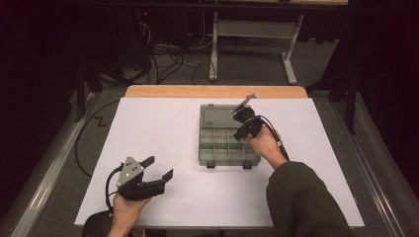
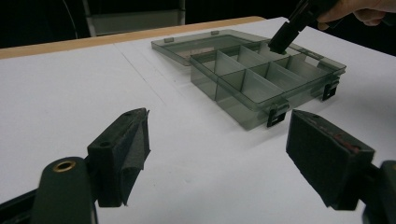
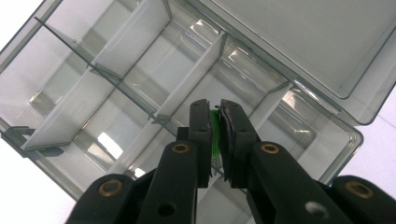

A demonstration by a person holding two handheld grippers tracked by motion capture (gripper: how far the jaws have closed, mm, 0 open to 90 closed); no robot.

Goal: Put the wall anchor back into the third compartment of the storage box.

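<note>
A smoky grey compartment box (image 1: 203, 148) lies open in the middle of the white table, its lid (image 1: 215, 116) folded flat at the far side. My right gripper (image 1: 240, 134) points down into a compartment on the box's right side. In the right gripper view its jaws (image 3: 215, 109) are shut on a small thin green piece (image 3: 215, 133) above the dividers (image 3: 187, 88). My left gripper (image 1: 159, 167) rests near the table's front left, open, with nothing between its pads (image 2: 133, 144). From there the box (image 2: 243, 105) lies ahead to the right, with the right gripper (image 2: 280, 39) over its far side.
A white sheet (image 1: 163, 123) covers the table, whose wooden edge (image 1: 212, 91) shows at the back. Two black latches (image 2: 275, 116) stick out of the box's front wall. Cables (image 1: 163, 59) and a desk frame (image 1: 252, 29) stand on the floor beyond.
</note>
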